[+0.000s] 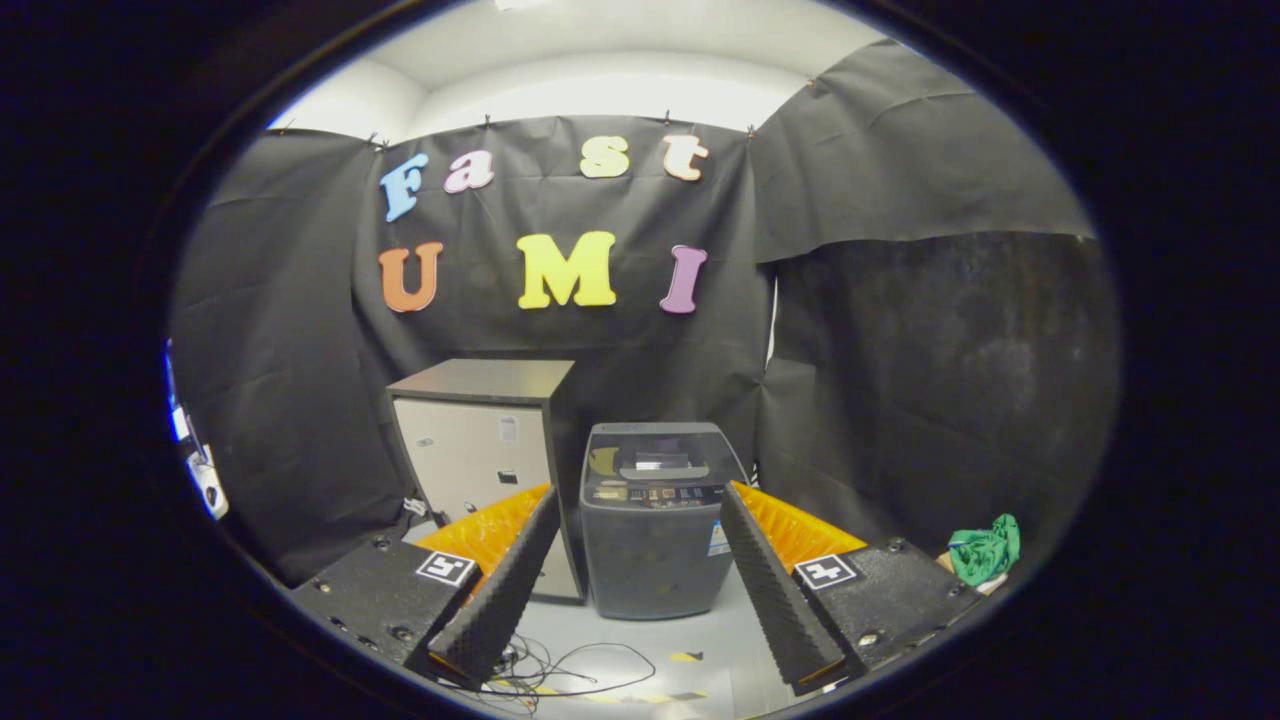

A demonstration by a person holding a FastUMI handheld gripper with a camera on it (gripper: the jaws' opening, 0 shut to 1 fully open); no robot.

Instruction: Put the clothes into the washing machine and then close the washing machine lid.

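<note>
One green garment [985, 549] lies right of the closed-lid washing machine [655, 520]; the tongs [640, 615] gape empty, framing the washer, seemingly aimed there.

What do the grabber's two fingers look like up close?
The gripper has two long wedge-shaped fingers with ridged, ribbed inner pads. Each is mounted on a black block with screws and a small square black-and-white marker. Orange ribbed parts sit behind the fingers, which stand apart.
</note>
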